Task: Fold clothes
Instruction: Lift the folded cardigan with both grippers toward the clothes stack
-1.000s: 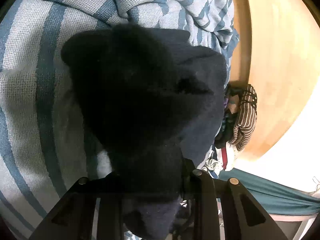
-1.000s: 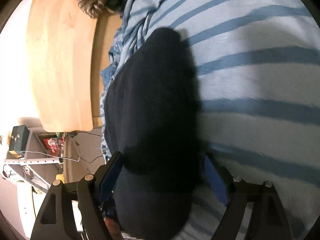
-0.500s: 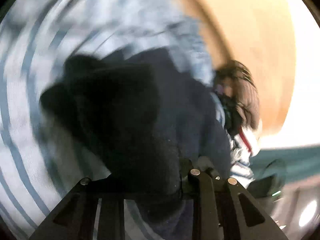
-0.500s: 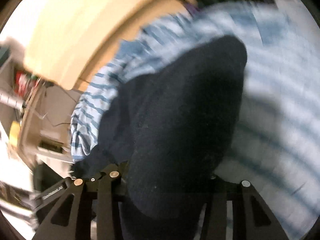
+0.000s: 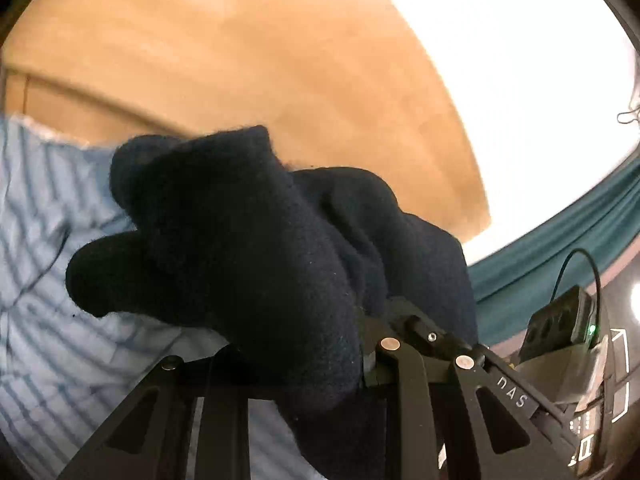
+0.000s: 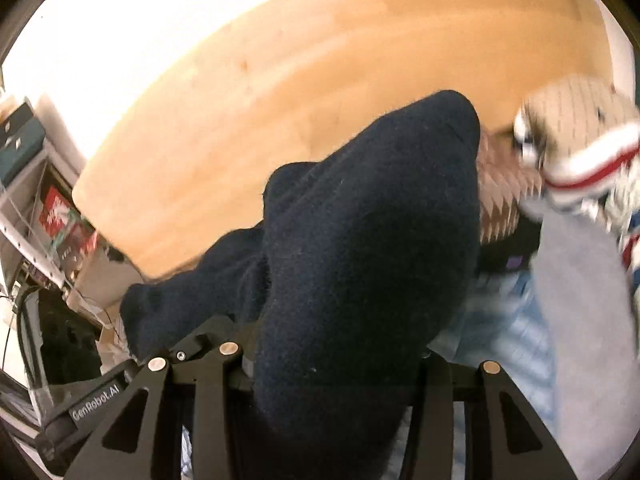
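Observation:
A dark navy knitted garment fills the middle of both wrist views. My left gripper is shut on it, and the cloth bunches over and hides the fingertips. My right gripper is shut on the same navy garment, which drapes over its fingers. Both grippers hold it lifted above the blue-and-white striped sheet. The other gripper's body shows close at the right of the left wrist view.
A wooden headboard rises behind the bed, also in the right wrist view. A pile of clothes lies at the right, with a grey garment below it. Shelves with clutter stand at the left. A teal cloth hangs at the right.
Both grippers have lifted and tilted up with the navy garment, away from the striped sheet. The views now face the headboard instead of looking down on the bed.

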Tool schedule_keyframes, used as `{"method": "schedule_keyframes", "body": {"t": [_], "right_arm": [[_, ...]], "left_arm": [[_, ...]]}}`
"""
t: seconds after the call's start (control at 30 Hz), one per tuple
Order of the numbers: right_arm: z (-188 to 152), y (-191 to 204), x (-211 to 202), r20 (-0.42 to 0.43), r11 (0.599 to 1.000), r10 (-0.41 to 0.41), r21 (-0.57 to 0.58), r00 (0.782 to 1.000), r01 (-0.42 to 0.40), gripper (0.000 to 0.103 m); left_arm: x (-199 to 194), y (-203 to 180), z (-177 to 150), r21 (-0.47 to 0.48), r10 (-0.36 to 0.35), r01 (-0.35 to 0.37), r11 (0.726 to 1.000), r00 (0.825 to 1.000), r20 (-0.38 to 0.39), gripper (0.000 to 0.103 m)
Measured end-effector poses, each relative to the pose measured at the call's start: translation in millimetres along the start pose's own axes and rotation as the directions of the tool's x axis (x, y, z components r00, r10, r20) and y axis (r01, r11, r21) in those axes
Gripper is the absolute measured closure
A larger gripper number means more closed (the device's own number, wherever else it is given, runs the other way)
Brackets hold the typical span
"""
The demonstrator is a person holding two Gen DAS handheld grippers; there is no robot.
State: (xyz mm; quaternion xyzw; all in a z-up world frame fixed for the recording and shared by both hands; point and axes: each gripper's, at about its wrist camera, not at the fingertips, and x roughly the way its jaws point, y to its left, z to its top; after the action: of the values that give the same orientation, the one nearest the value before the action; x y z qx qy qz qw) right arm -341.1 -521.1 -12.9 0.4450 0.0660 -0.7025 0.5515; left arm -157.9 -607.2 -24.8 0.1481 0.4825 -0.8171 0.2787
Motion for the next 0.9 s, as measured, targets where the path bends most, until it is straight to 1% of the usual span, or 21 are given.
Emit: {"method": "schedule_keyframes", "body": {"t": [0.07,0.13,0.17,0.23,0.27,0.3,0.37,0.4,0.47,0.5,0.6,0.67,0.73,0.8,0.83,0.87,0.9], "right_arm": [[38.7,2.5,-9.8,-0.002,0.999,-0.013,-0.044,1.000,0.013,0.057],[73.9,3.2,-11.6,-0.012,0.995,-0.025,-0.100,1.000,0.023,0.056],[96.4,2.8,-8.5,-0.022,0.989,-0.029,-0.145,0.999,0.026,0.055],[131.5,-3.1,5.4,-0.056,0.980,-0.027,-0.199,0.998,0.016,0.055],[152.8,-9.9,18.3,-0.085,0.975,-0.020,-0.221,0.996,0.001,0.055],[166.3,-16.5,28.5,-0.100,0.973,-0.023,-0.233,0.995,-0.001,0.055],[190.5,-38.7,54.9,-0.130,0.975,-0.023,-0.221,0.991,-0.006,0.055],[201.2,-52.3,70.5,-0.149,0.977,-0.024,-0.212,0.989,-0.008,0.055],[211.1,-79.6,101.2,-0.184,0.981,-0.040,-0.193,0.982,0.004,0.055],[213.0,-91.9,113.0,-0.201,0.985,-0.038,-0.174,0.979,0.002,0.055],[207.3,-132.6,139.8,-0.246,0.994,-0.020,-0.110,0.969,-0.007,0.054],[201.0,-158.8,154.8,-0.270,0.998,-0.001,-0.063,0.963,-0.017,0.051],[193.1,-175.3,163.6,-0.274,0.999,0.042,-0.005,0.961,-0.045,0.046],[188.2,-188.2,167.7,-0.266,0.996,0.085,0.045,0.960,-0.076,0.043],[186.8,-193.3,167.9,-0.259,0.994,0.102,0.066,0.961,-0.087,0.040],[185.8,-197.1,166.0,-0.249,0.993,0.101,0.079,0.963,-0.084,0.037],[185.2,-199.3,161.8,-0.235,0.994,0.084,0.084,0.968,-0.066,0.027]], "left_arm": [[8.0,-23.6,14.8,0.005,-0.002,0.002,1.000,0.999,0.044,0.077],[22.4,-36.7,25.3,-0.027,-0.012,0.015,1.000,0.995,0.100,0.077],[33.1,-39.8,29.2,-0.047,-0.019,0.025,0.999,0.991,0.130,0.077],[54.4,-45.8,37.2,-0.085,-0.031,0.048,0.995,0.981,0.190,0.077],[68.5,-45.3,40.7,-0.110,-0.033,0.056,0.992,0.978,0.204,0.077],[84.8,-42.5,43.8,-0.138,-0.034,0.063,0.988,0.977,0.208,0.077],[122.5,-37.3,50.0,-0.187,-0.014,0.053,0.981,0.979,0.205,0.077],[141.7,-36.2,52.5,-0.197,0.002,0.038,0.980,0.980,0.199,0.077],[177.1,-34.7,55.6,-0.201,0.035,0.003,0.980,0.982,0.183,0.077],[188.0,-32.1,55.0,-0.212,0.042,-0.004,0.977,0.984,0.172,0.077],[216.6,-12.9,42.4,-0.297,0.055,-0.017,0.955,0.992,0.117,0.076],[225.6,-8.3,31.9,-0.282,0.080,-0.048,0.958,0.992,0.101,0.075],[228.1,-9.6,23.0,-0.256,0.097,-0.067,0.964,0.989,0.108,0.075],[229.8,-13.7,18.5,-0.234,0.109,-0.081,0.969,0.988,0.106,0.074],[227.0,-13.2,18.8,-0.247,0.089,-0.064,0.967,0.992,0.091,0.073],[221.7,-11.1,20.2,-0.275,0.053,-0.033,0.961,0.996,0.067,0.073],[216.5,-9.1,21.7,-0.303,0.016,-0.002,0.953,0.999,0.044,0.073]]}}
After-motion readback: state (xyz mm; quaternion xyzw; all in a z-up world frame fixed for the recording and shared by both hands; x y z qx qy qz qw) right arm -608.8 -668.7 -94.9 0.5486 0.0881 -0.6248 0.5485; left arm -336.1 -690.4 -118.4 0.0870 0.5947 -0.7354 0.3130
